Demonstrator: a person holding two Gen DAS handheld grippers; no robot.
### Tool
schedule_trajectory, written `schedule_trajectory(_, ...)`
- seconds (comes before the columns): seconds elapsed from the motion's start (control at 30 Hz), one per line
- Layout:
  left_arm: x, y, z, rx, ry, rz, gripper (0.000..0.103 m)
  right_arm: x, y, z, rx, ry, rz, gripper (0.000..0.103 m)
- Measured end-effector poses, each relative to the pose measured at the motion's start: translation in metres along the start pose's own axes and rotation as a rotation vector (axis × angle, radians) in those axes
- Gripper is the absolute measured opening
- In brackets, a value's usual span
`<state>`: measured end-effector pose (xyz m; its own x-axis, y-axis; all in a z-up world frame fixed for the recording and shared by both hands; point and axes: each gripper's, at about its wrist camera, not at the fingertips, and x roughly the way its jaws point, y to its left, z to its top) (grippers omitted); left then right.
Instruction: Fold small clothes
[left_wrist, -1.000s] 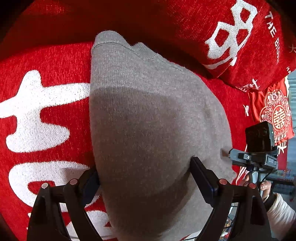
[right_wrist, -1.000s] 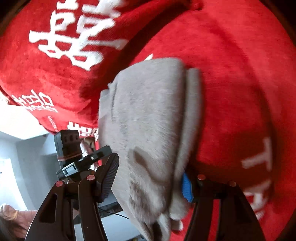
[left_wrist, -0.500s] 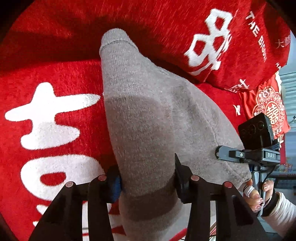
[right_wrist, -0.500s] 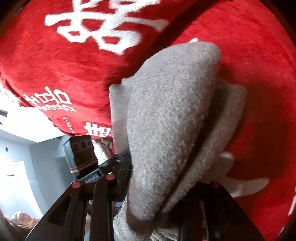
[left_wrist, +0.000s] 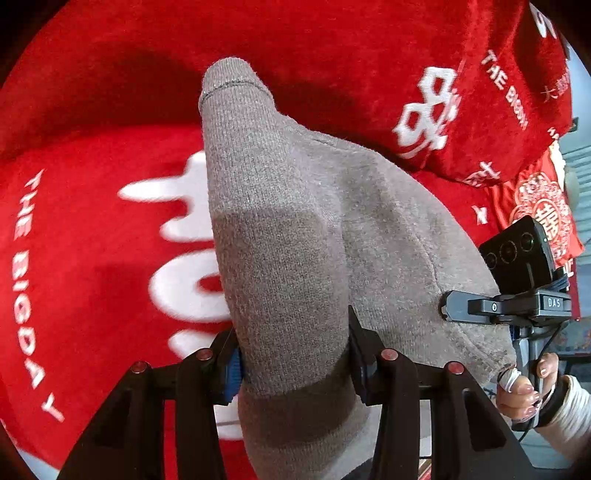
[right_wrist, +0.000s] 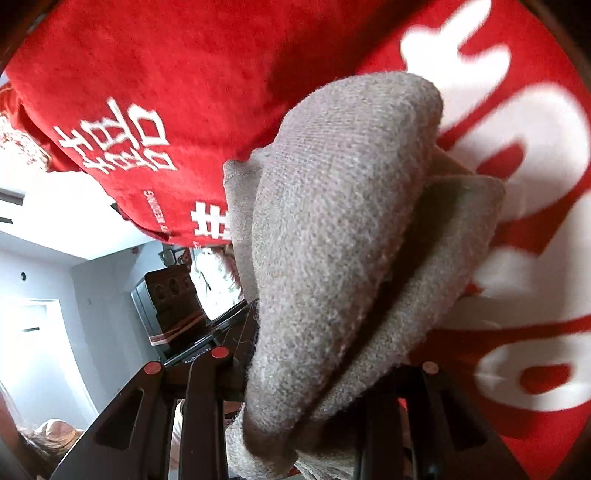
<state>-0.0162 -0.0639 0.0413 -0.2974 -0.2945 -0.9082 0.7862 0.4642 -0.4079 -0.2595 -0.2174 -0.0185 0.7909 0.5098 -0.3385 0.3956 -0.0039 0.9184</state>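
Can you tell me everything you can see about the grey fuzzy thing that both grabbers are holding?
The grey knit garment looks soft and fuzzy, like wool or fleece. A stitched hem crosses its far tip, and it bunches into folds. The left tool pinches one bunched part, and the right tool pinches another, so it hangs draped between them over the red blanket with white lettering. What kind of garment it is, I cannot tell.

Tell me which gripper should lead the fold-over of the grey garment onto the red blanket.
Probably left. The left gripper clamps a flat band of the grey garment, whose far end hangs free toward the red blanket. The right gripper grips a bunched edge that hides its view.
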Motion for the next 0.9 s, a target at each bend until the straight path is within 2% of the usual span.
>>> schedule_trajectory(0.17,0.005,0.047,-0.034,-0.071,0.034,0.047,0.047,0.048,-0.012,-0.01,0.022,0.061,-0.05,0.032)
schedule_trajectory(0.27,0.016,0.067,-0.049,-0.126,0.055,0.053,0.048,0.071,-0.01,-0.01,0.008,0.087,-0.137,0.034)
schedule_trajectory(0.33,0.016,0.074,-0.056,-0.148,0.043,0.043,0.048,0.071,-0.002,-0.01,-0.027,0.084,-0.205,0.036)
schedule_trajectory(0.37,0.012,0.075,-0.058,-0.147,0.033,0.039,0.048,0.067,0.004,-0.011,-0.049,0.075,-0.262,0.039)
schedule_trajectory(0.47,0.0,0.073,-0.063,-0.123,0.006,0.07,0.048,0.051,0.016,-0.012,-0.087,0.032,-0.409,0.04)
schedule_trajectory(0.53,-0.009,0.069,-0.063,-0.114,-0.018,0.11,0.048,0.044,0.03,-0.011,-0.129,-0.007,-0.596,0.04)
schedule_trajectory(0.6,-0.017,0.069,-0.064,-0.116,-0.046,0.162,0.048,0.037,0.034,-0.014,-0.178,-0.021,-0.79,0.032)
schedule_trajectory(0.63,-0.018,0.073,-0.066,-0.126,-0.048,0.206,0.048,0.037,0.036,-0.016,-0.195,-0.018,-0.835,0.031)
schedule_trajectory(0.7,-0.013,0.079,-0.068,-0.144,-0.022,0.255,0.048,0.036,0.042,-0.019,-0.188,-0.026,-0.846,0.031)
schedule_trajectory(0.83,-0.006,0.087,-0.072,-0.165,-0.006,0.284,0.048,0.038,0.061,-0.033,-0.211,-0.08,-0.802,0.033)
schedule_trajectory(0.87,-0.003,0.087,-0.071,-0.158,-0.003,0.294,0.048,0.039,0.062,-0.035,-0.207,-0.086,-0.796,0.044)
schedule_trajectory(0.9,-0.001,0.086,-0.071,-0.146,0.001,0.306,0.048,0.032,0.056,-0.036,-0.196,-0.091,-0.793,0.051)
